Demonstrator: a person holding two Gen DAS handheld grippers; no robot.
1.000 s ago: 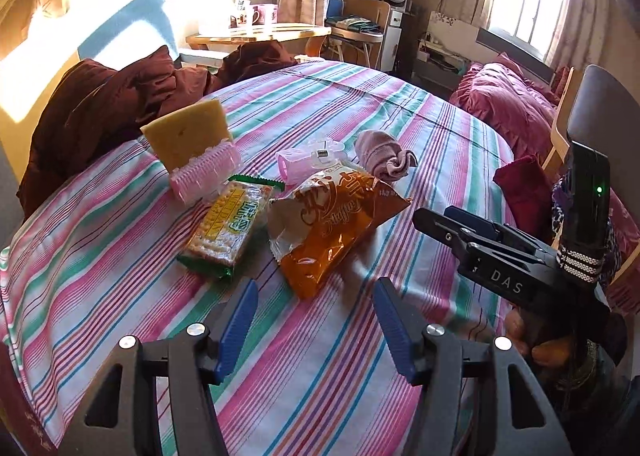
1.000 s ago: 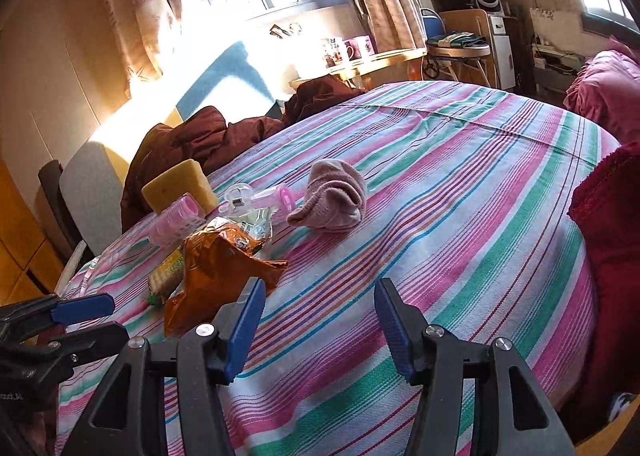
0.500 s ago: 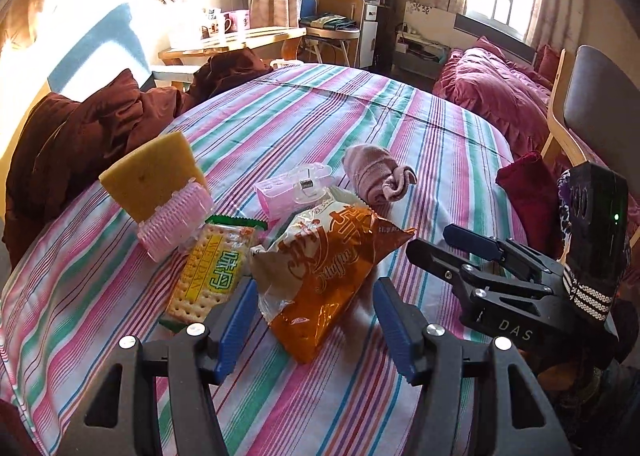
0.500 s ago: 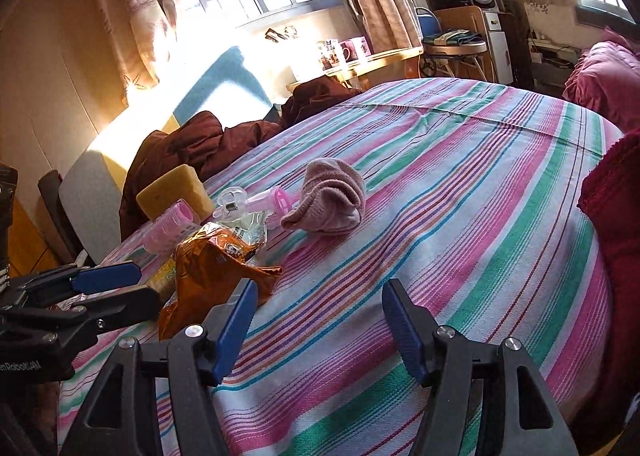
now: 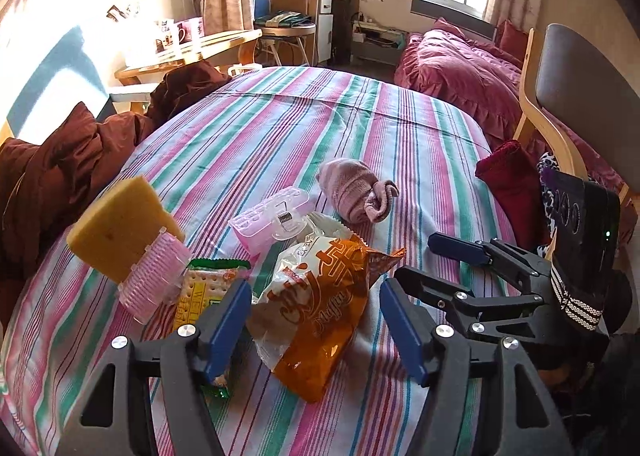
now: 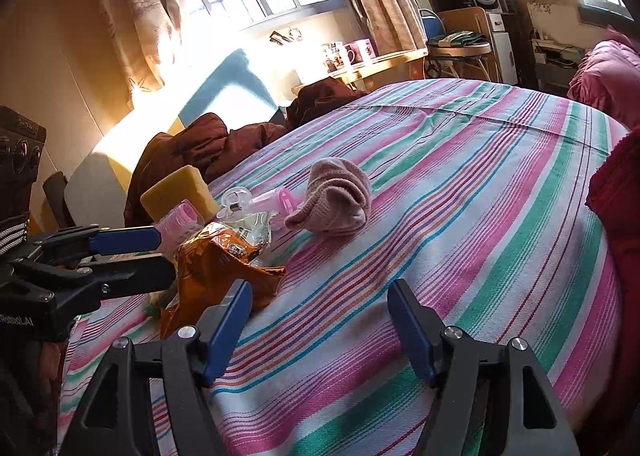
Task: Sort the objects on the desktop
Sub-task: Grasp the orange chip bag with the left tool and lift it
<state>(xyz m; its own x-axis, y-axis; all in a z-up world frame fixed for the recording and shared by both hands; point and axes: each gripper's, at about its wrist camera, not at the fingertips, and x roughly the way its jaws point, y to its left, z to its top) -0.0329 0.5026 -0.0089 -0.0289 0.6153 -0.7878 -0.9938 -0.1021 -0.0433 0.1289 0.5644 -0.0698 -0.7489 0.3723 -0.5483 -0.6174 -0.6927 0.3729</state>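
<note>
Both tongs gape empty: the left gripper (image 5: 314, 326) straddles the crinkled orange snack bag (image 5: 320, 308), the right gripper (image 6: 320, 320) hovers over the striped tablecloth (image 6: 460, 184).

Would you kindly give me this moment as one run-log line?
left gripper: open, straddling orange snack bag | right gripper: open, empty | pink sock: untouched

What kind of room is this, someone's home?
Most likely a lived-in bedroom or studio flat: a bed with a pink quilt by the window, mugs on a wooden desk, and a round table under a striped cloth.
</note>
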